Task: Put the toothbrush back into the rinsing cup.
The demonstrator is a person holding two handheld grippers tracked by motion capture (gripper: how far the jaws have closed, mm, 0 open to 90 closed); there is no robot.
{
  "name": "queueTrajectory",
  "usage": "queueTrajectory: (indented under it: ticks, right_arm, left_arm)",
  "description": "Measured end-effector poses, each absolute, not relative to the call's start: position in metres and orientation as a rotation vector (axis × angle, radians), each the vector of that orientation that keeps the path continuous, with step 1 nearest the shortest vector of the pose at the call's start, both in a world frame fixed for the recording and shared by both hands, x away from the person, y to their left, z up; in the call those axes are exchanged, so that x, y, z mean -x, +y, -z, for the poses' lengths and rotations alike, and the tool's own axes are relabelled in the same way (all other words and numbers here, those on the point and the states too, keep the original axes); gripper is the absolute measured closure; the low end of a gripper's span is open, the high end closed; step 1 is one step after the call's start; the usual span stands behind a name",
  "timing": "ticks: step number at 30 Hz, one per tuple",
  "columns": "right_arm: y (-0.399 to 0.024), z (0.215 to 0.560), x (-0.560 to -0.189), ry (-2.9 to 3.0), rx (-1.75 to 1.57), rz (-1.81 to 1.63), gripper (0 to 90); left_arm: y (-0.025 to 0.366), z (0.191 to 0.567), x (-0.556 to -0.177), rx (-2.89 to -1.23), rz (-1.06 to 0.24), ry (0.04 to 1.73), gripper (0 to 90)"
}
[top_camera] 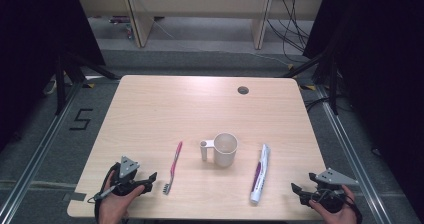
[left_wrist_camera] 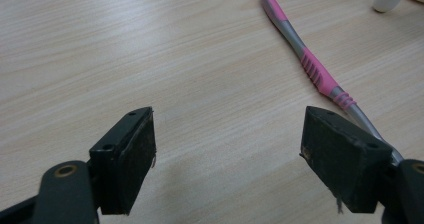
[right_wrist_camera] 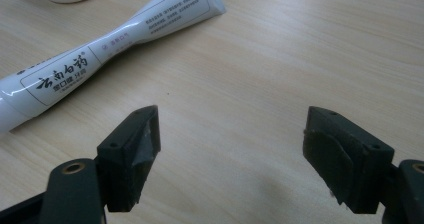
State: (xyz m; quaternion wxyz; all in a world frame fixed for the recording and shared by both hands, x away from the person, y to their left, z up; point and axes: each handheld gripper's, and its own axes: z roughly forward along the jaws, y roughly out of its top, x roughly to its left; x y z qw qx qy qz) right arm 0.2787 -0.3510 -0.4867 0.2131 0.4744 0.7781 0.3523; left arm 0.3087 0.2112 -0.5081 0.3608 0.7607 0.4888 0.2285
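A pink and grey toothbrush (top_camera: pixel 173 167) lies on the wooden table (top_camera: pixel 165 114), bristles toward the front edge. A cream cup (top_camera: pixel 225 149) with a handle stands at the middle. To its right lies a white toothpaste tube (top_camera: pixel 260 173). My left gripper (top_camera: pixel 151 179) rests open at the front left, just left of the toothbrush (left_wrist_camera: pixel 310 64); nothing sits between its jaws. My right gripper (top_camera: pixel 296 191) stands open at the front right, to the right of the tube (right_wrist_camera: pixel 110 44), with bare table between its jaws.
A round cable hole (top_camera: pixel 243 90) sits near the table's far edge. Beyond the table are wooden furniture legs (top_camera: pixel 137 19) and cables (top_camera: pixel 292 29) on the floor. Dark frame struts (top_camera: pixel 65 79) stand at both sides.
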Motion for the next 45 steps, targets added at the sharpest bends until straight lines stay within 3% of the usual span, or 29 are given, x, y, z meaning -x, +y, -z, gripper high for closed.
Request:
queueTrajectory:
  ticks: [19, 26, 34, 37, 45]
  right_arm:
    - [-0.354, 0.487, -0.276, 2.136, -1.356, -0.992, 23.9]
    - [-0.357, 0.486, -0.273, 2.131, -1.339, -0.99, 23.9]
    - [-0.356, 0.485, -0.268, 2.123, -1.384, -0.992, 23.9]
    - [-0.356, 0.485, -0.268, 2.112, -1.381, -0.993, 23.9]
    - [-0.357, 0.485, -0.27, 2.118, -1.355, -0.985, 23.9]
  left_arm:
    - [0.21, 0.507, -0.311, -1.98, -0.589, 1.249, 22.5]
    - [0.206, 0.503, -0.314, -1.98, -0.57, 1.182, 37.4]
    - [0.194, 0.495, -0.324, -2.007, -0.601, 1.053, 75.3]
    - [0.19, 0.493, -0.331, -2.026, -0.608, 1.03, 84.1]
    - [0.176, 0.488, -0.354, -2.068, -0.543, 0.967, 89.6]
